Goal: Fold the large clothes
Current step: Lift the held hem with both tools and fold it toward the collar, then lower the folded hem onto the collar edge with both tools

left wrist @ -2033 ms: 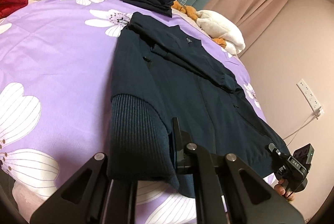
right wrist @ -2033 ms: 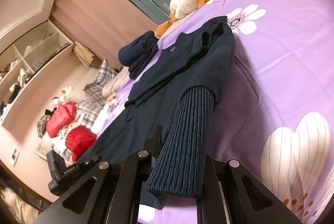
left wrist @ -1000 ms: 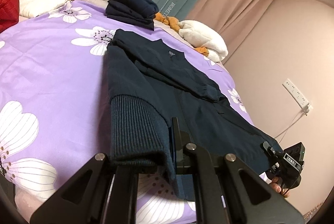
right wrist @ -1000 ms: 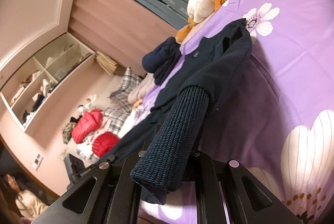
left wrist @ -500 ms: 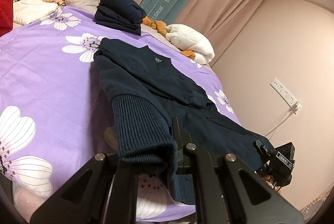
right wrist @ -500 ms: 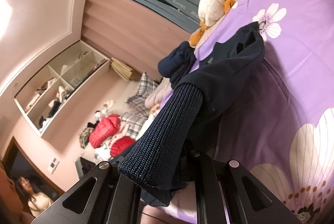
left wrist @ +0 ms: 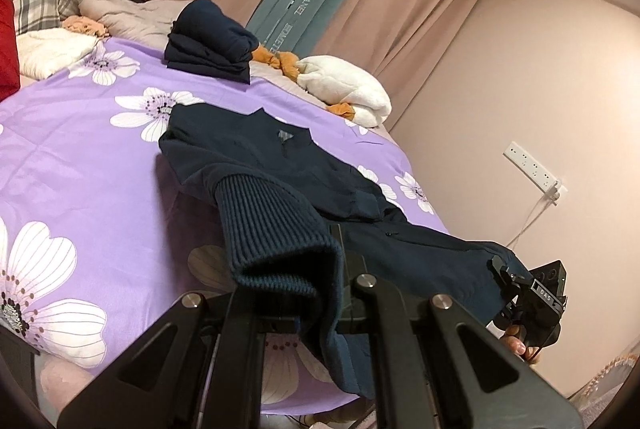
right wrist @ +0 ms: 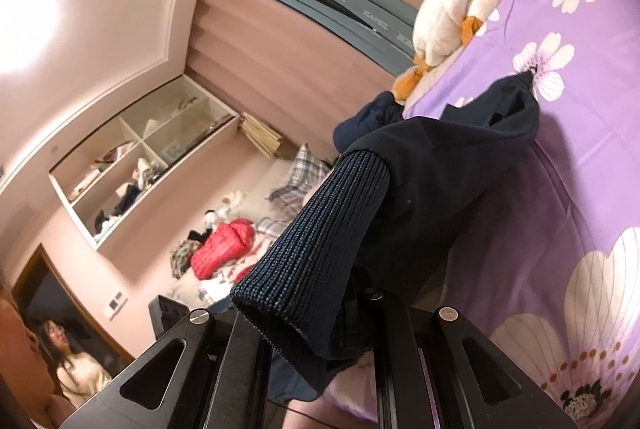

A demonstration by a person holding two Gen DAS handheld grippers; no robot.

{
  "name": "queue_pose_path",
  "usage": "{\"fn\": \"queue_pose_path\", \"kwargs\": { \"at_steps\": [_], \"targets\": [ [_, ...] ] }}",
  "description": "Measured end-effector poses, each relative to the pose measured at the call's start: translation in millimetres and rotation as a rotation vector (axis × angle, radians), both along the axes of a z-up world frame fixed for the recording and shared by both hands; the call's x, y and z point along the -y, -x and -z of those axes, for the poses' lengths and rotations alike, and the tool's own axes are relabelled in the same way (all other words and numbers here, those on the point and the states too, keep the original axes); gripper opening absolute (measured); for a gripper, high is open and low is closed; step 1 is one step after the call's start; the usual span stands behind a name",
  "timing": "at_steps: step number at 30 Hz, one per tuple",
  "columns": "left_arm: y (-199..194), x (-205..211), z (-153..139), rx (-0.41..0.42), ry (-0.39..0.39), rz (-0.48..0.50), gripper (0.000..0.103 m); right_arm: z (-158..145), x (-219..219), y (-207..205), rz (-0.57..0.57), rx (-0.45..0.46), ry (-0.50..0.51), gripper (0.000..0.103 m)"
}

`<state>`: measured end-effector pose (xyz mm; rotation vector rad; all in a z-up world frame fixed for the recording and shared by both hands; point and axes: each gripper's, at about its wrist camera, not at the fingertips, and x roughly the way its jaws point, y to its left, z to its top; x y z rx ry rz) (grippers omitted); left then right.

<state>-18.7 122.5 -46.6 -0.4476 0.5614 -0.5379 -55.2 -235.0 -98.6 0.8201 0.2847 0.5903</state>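
My left gripper has its jaws shut tight on the bottom edge of the dark blue jacket, right next to its ribbed band. My right gripper has its jaws shut on the other bottom corner, and the ribbed band flops over them. I hold the bottom of the jacket up in the air. The top part with the collar lies flat on the purple bed cover, with one sleeve folded across the chest. The jacket is soft and floppy, so it sags between my two grippers and bends wherever I let it. It looks thick and a bit heavy, so I think it will pull down on my jaws. The ribbed band is stretchy and bumpy, so I think it is a good place to hold, because it will not slip out easily. The smooth cloth might slide more. Farther off on the bed are a folded dark pile and a white soft toy.
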Motion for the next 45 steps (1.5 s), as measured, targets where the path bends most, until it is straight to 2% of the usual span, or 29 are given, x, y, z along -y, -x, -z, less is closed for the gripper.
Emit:
{"fn": "queue_pose_path", "kwargs": {
  "at_steps": [9,24,33,45],
  "targets": [
    [13.9,-9.7,-12.7,0.022,0.033,0.007,0.008,-10.0,-2.2,9.4,-0.009,0.049,-0.003,0.012],
    [31.0,-6.8,-37.3,0.105,0.017,0.021,0.008,-26.0,-3.6,17.7,-0.021,0.139,0.005,0.012],
    [11.1,-3.7,-31.2,0.075,0.009,0.008,0.008,-21.3,0.4,-0.1,-0.002,0.102,0.011,0.012],
    [-51.8,-11.6,-31.0,0.055,-0.017,-0.108,0.009,-40.7,6.3,-42.1,0.074,0.086,0.069,0.012]
  ]
}}
